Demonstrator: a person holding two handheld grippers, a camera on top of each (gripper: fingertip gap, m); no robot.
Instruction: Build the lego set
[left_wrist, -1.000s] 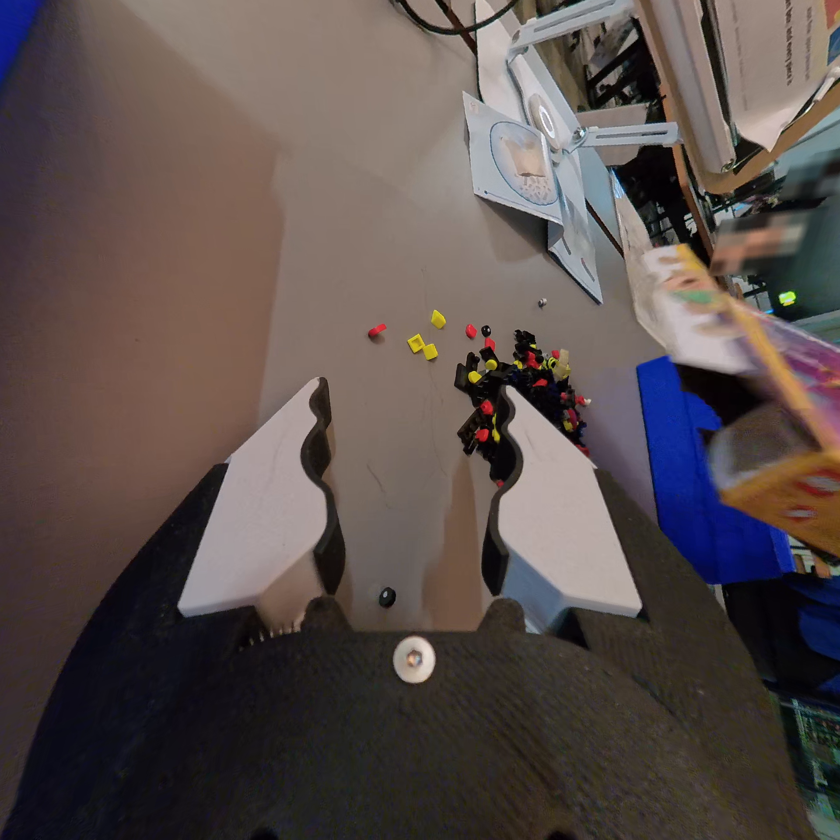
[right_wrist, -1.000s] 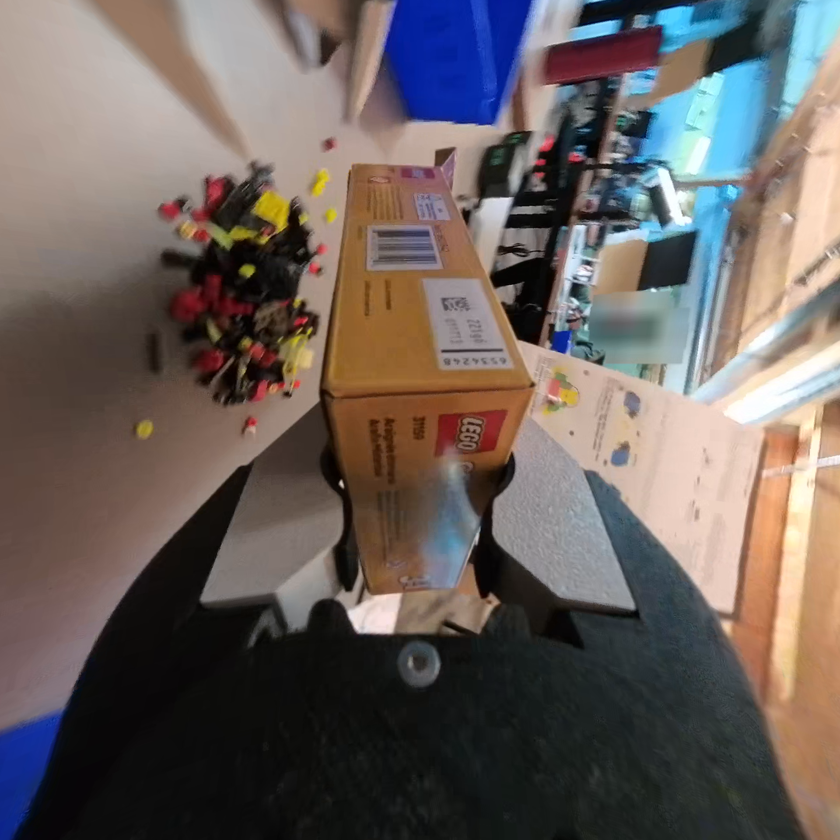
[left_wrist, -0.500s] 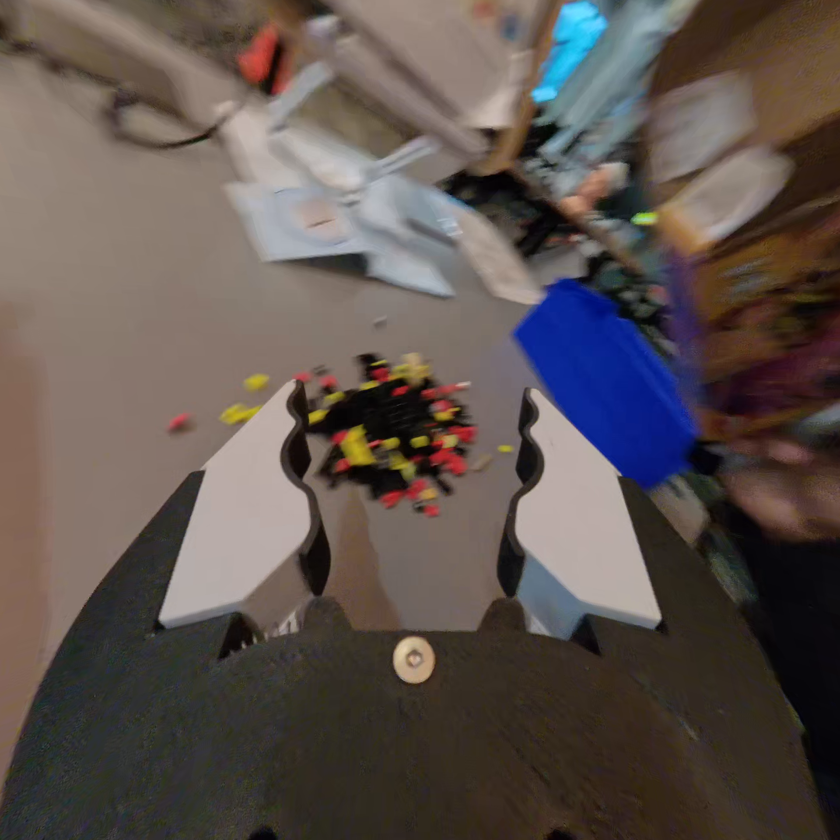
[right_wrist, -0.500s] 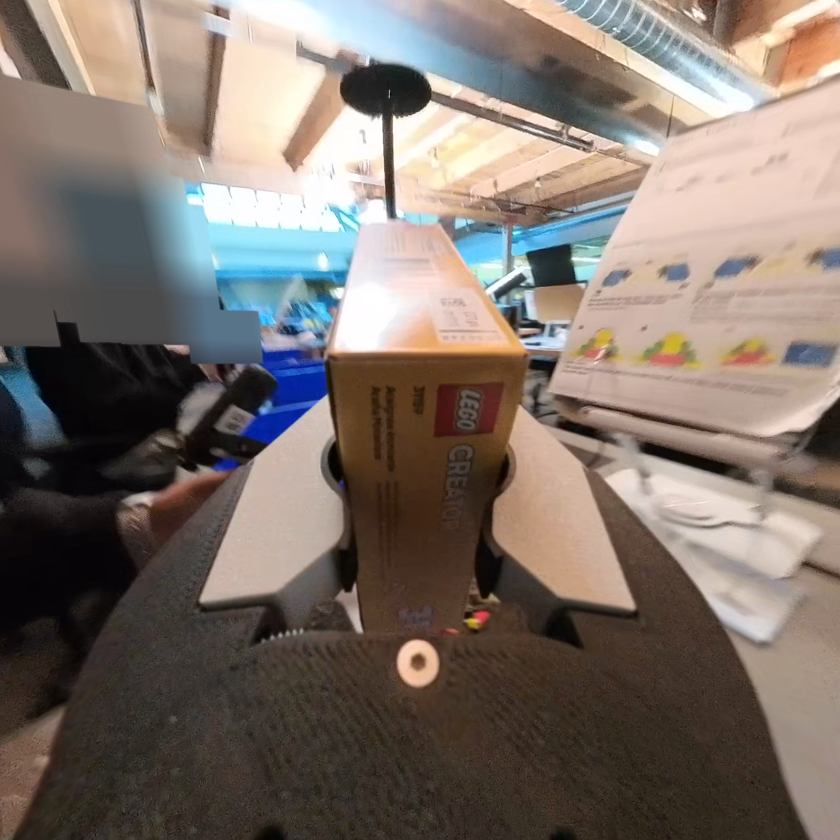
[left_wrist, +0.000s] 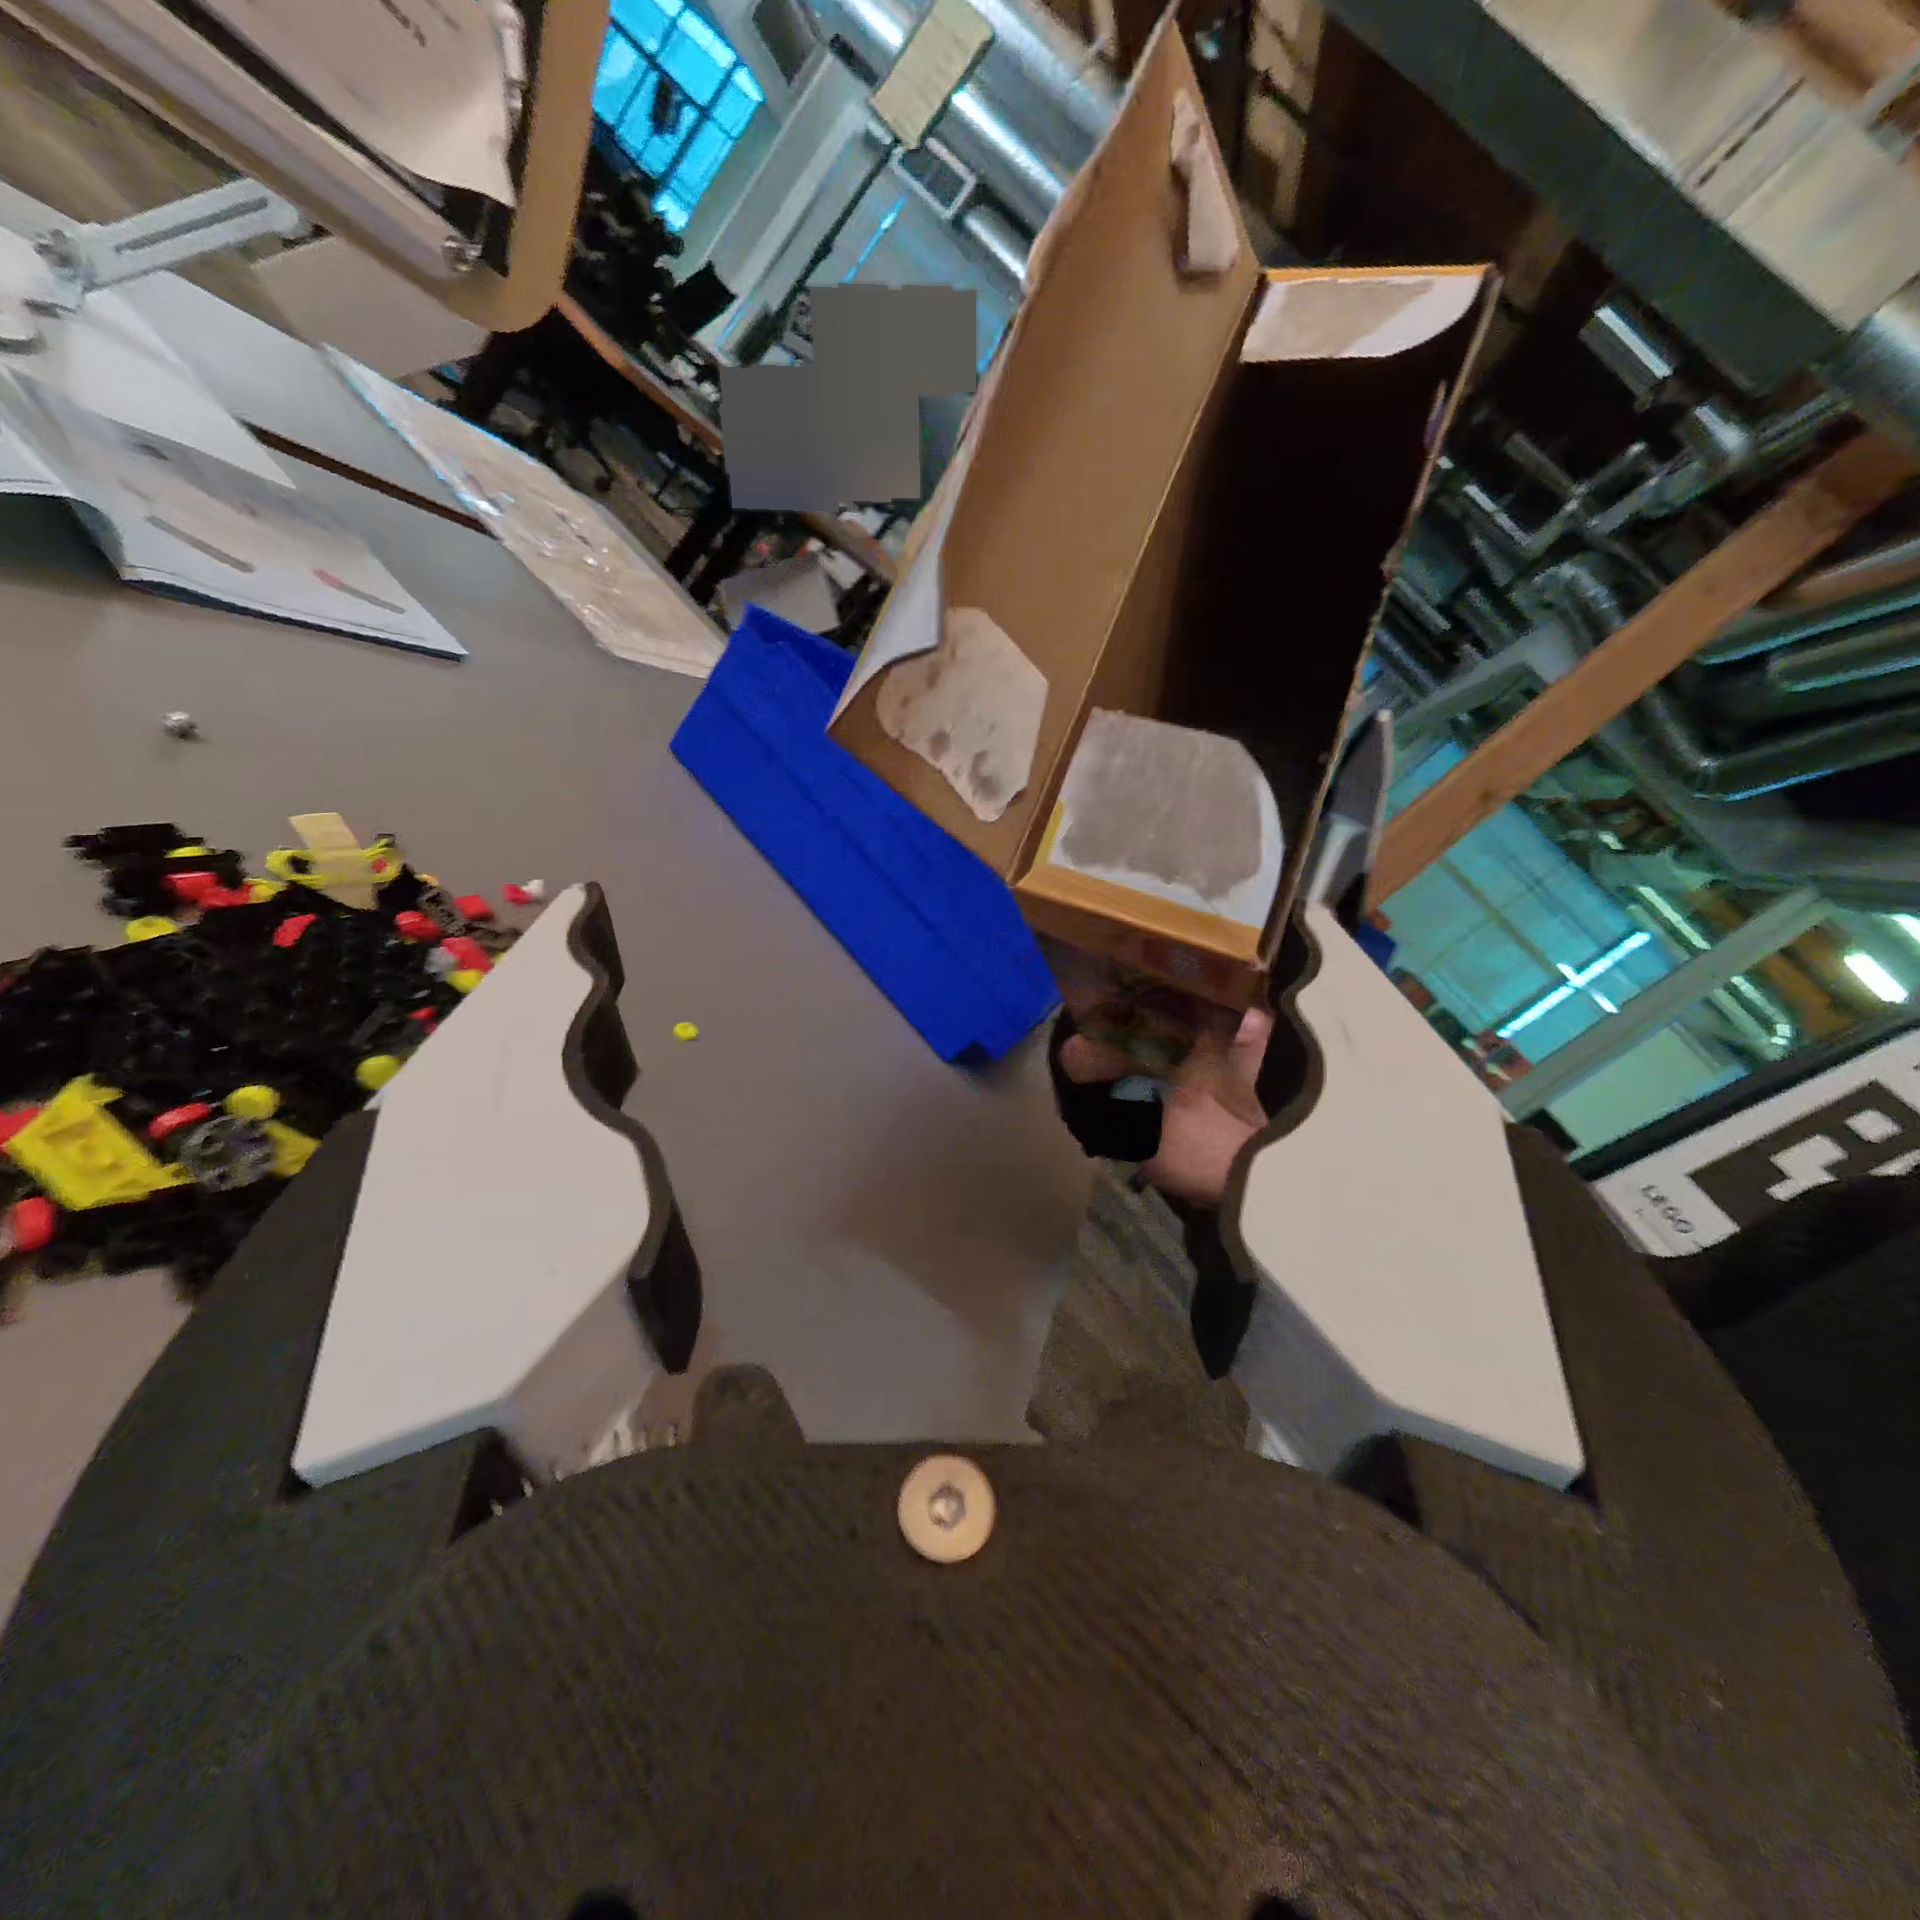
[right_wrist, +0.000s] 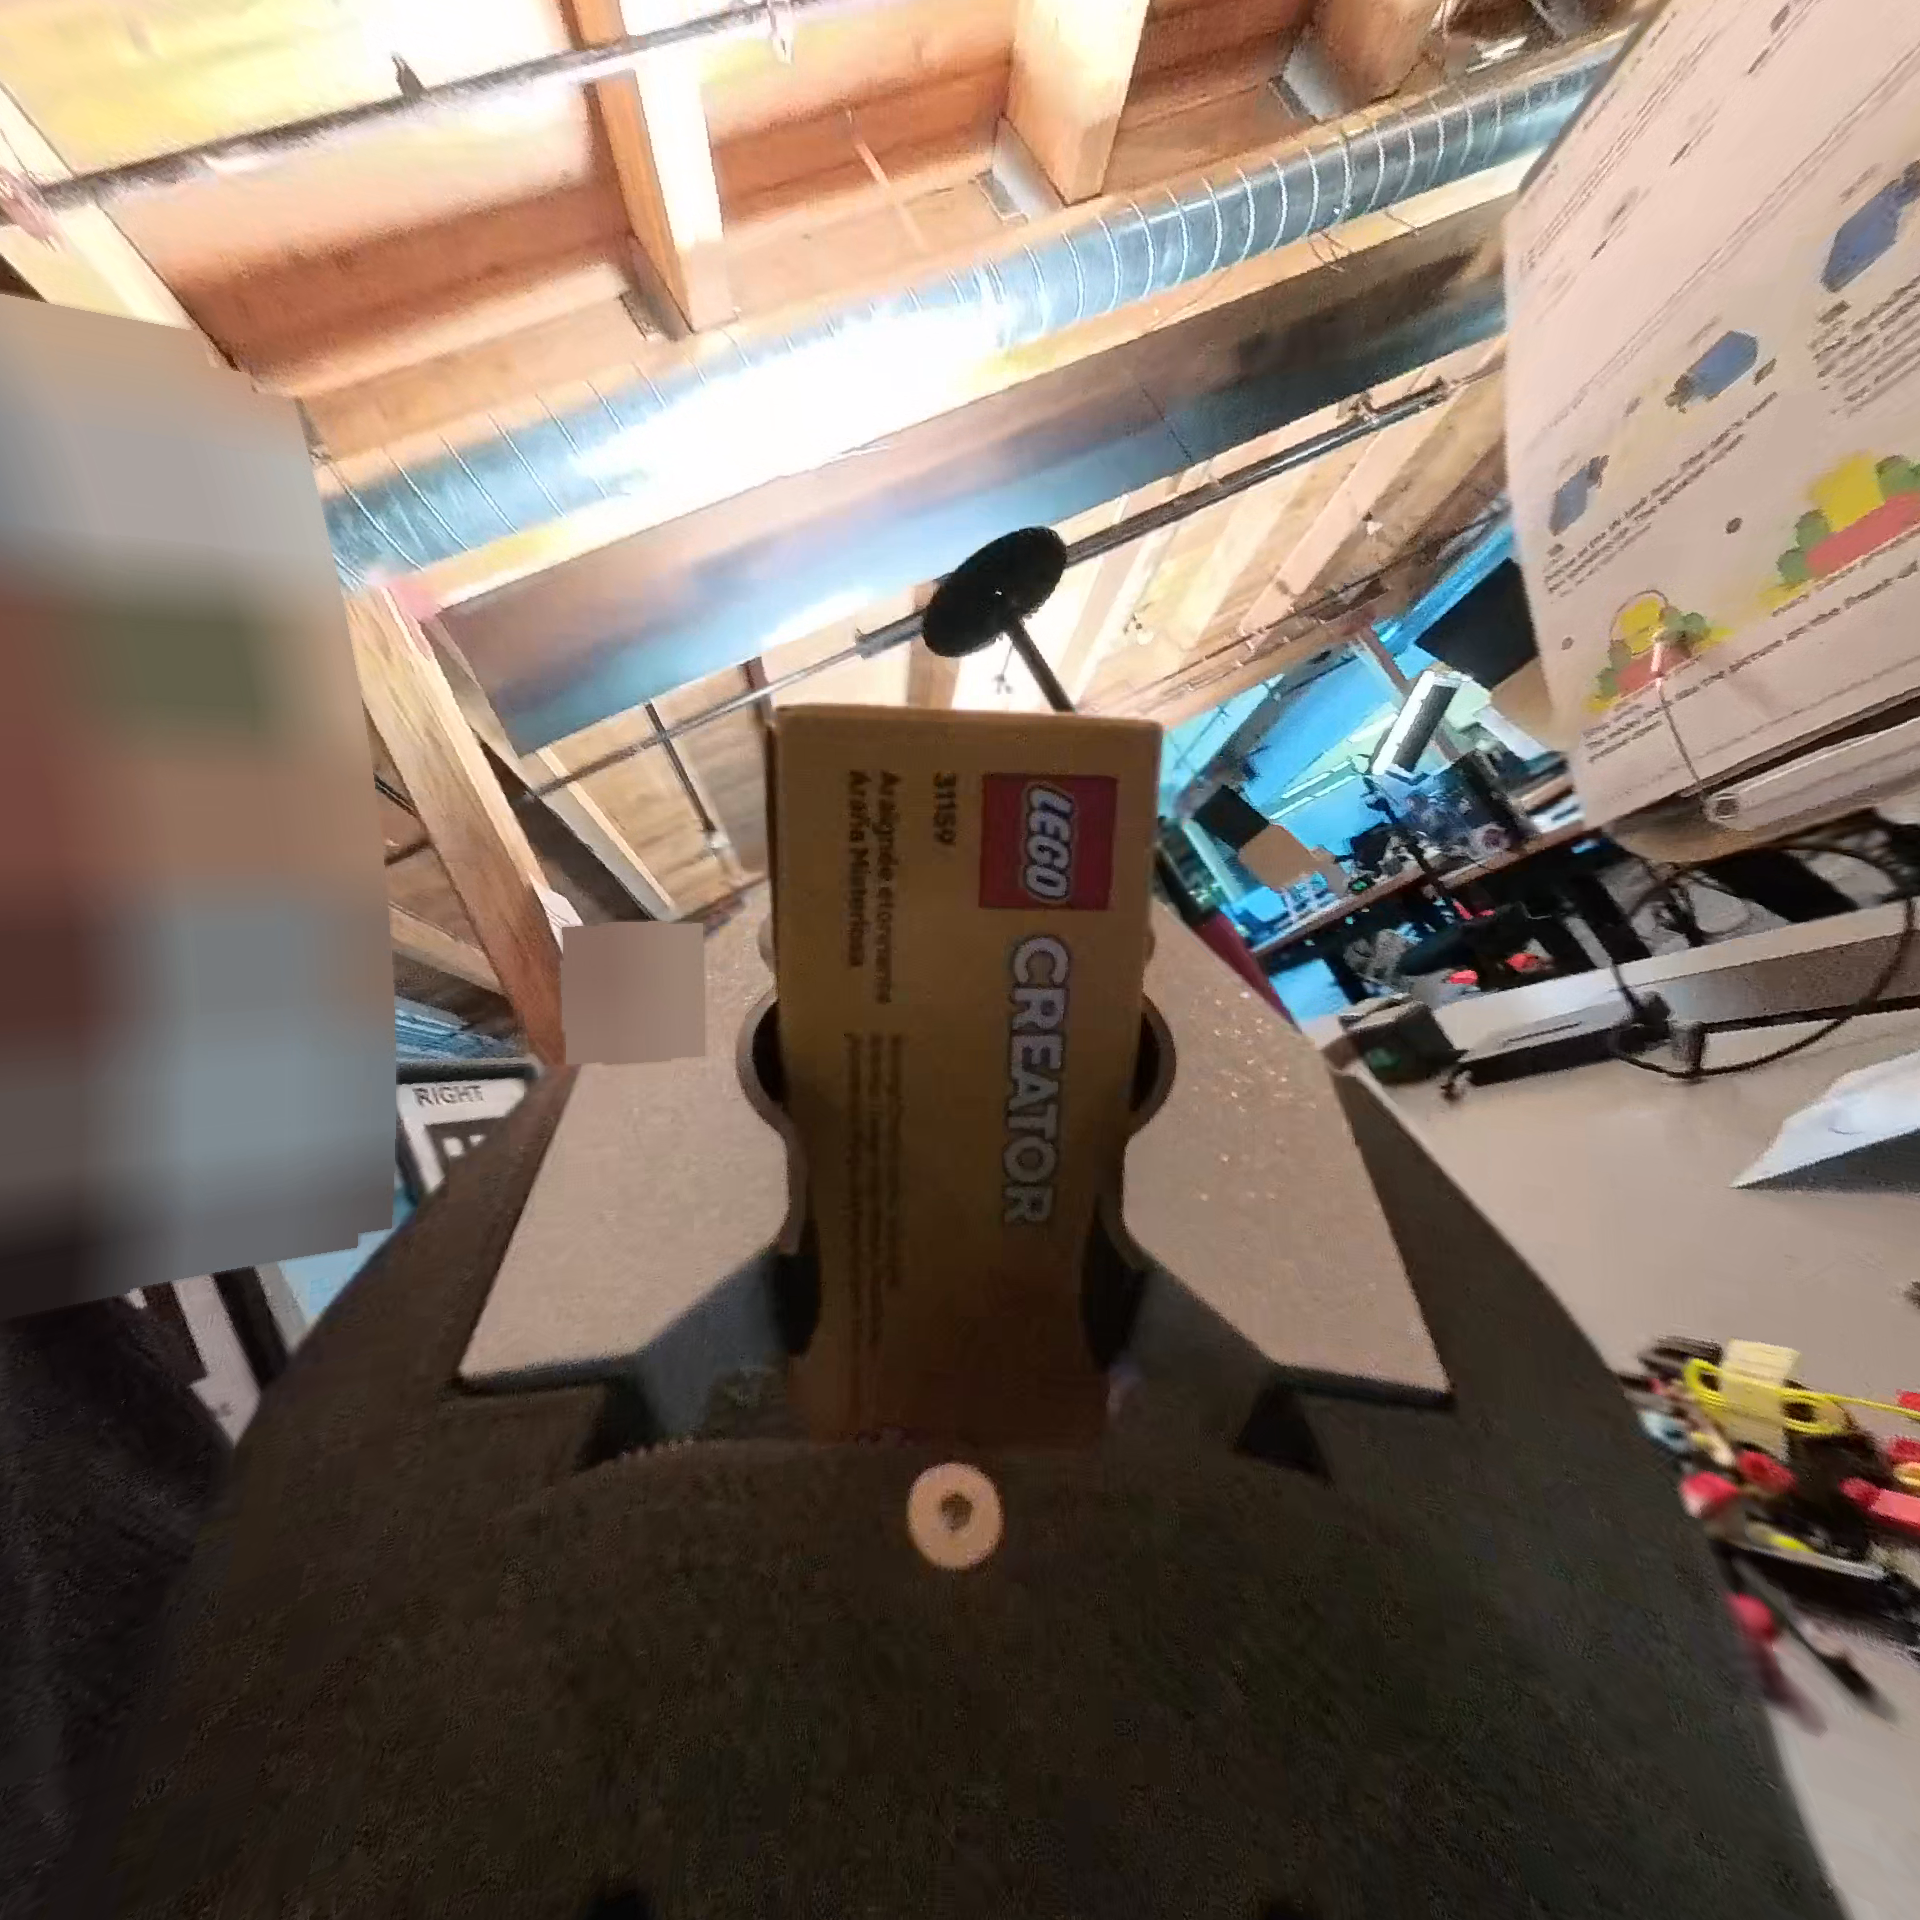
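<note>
A pile of black, red and yellow lego pieces lies on the grey table, left of my left gripper. That gripper is open and empty, with its jaws wide apart. Ahead of it the yellow lego box hangs in the air, its open end facing me and its inside dark. A hand shows below the box. My right gripper is shut on the box and holds it upright and raised. The pile also shows at the lower right of the right wrist view.
A blue bin stands on the table behind the box. An open booklet lies at the far left. A printed sheet on a stand is at the right. A single yellow stud lies between my left fingers.
My right gripper has swung the box up and away from over the pile. My left gripper has lifted its view from the pile toward the box and opened wider.
</note>
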